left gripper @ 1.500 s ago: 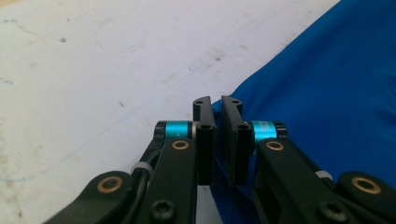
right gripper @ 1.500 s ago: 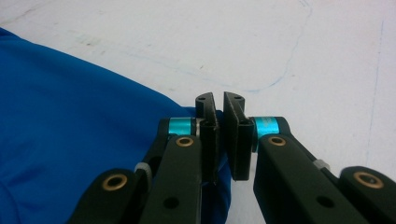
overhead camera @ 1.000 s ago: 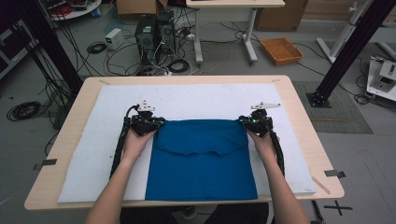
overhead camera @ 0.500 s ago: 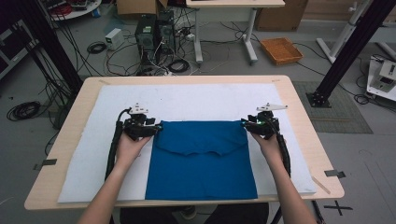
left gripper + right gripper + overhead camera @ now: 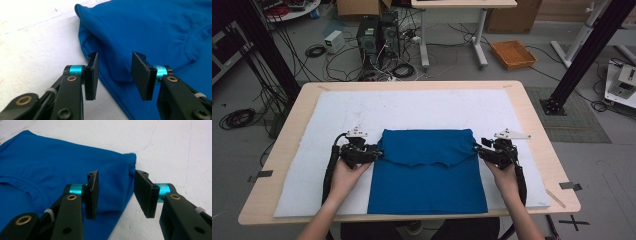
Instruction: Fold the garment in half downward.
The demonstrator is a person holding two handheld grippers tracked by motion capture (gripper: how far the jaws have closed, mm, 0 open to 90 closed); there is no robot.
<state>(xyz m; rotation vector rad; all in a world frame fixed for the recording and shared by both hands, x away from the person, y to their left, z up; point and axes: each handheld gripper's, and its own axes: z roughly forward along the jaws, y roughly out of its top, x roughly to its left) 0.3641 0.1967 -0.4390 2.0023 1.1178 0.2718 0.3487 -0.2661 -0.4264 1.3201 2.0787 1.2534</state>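
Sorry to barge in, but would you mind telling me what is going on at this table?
A person is folding a blue shirt on the white mat, with tongs in each hand. The top part is already folded down over the rest. The left tongs sit at the shirt's left edge and the right tongs at its right edge. Both pairs have just been opening; in the gripper views the jaws stand apart, with the folded edge between them but not pinched. It looks like they have just let go.

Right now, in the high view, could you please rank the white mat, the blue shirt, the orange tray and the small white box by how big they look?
1. white mat
2. blue shirt
3. orange tray, though it lies farther from the camera
4. small white box, also far off
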